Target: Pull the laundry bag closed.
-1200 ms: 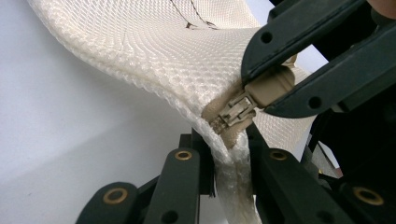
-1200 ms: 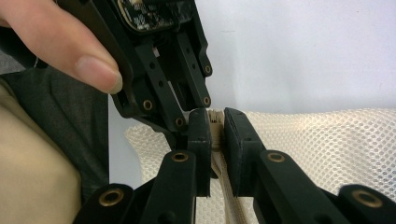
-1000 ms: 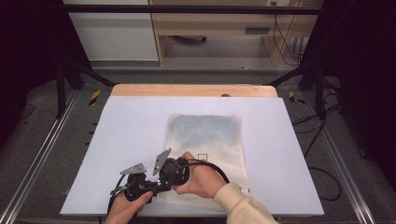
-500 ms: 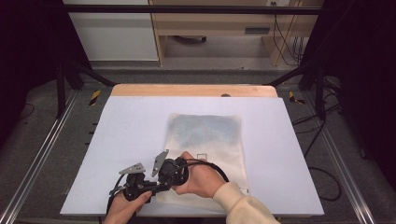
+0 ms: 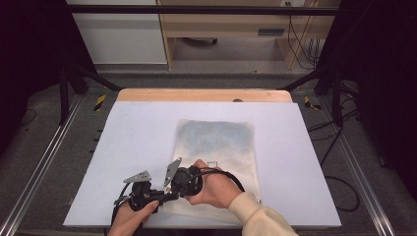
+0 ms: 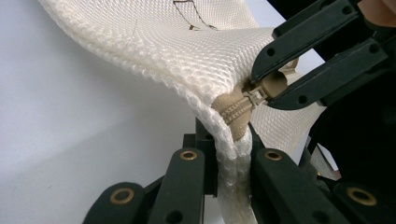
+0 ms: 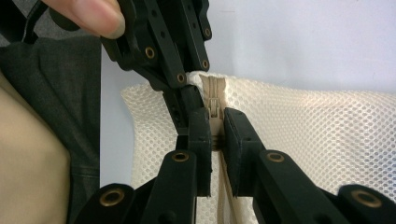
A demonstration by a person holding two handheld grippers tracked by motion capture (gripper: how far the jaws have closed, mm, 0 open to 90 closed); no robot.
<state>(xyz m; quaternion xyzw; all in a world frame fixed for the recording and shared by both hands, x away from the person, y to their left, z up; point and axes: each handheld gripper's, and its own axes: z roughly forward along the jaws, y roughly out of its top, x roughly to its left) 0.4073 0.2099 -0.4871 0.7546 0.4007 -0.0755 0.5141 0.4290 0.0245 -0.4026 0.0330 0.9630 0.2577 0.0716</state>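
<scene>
A cream mesh bag (image 5: 216,142) with something bluish inside lies flat on the white table (image 5: 133,132). Both grippers meet at its near left corner. My left gripper (image 5: 160,195) is shut on the bag's corner edge (image 6: 231,158), just below the end of the tan zipper (image 6: 236,109). My right gripper (image 5: 173,191) is shut on the zipper pull (image 7: 215,133). In the left gripper view the right gripper's jaws clamp the pull (image 6: 275,86) at the upper right. In the right gripper view the left gripper pinches the corner at the upper left. The corner is lifted off the table.
A wooden strip (image 5: 204,95) runs along the table's far edge. Metal rails (image 5: 44,167) flank the table on both sides. A black cable (image 5: 231,174) loops over the bag beside the right hand. Bare white table lies left of and beyond the bag.
</scene>
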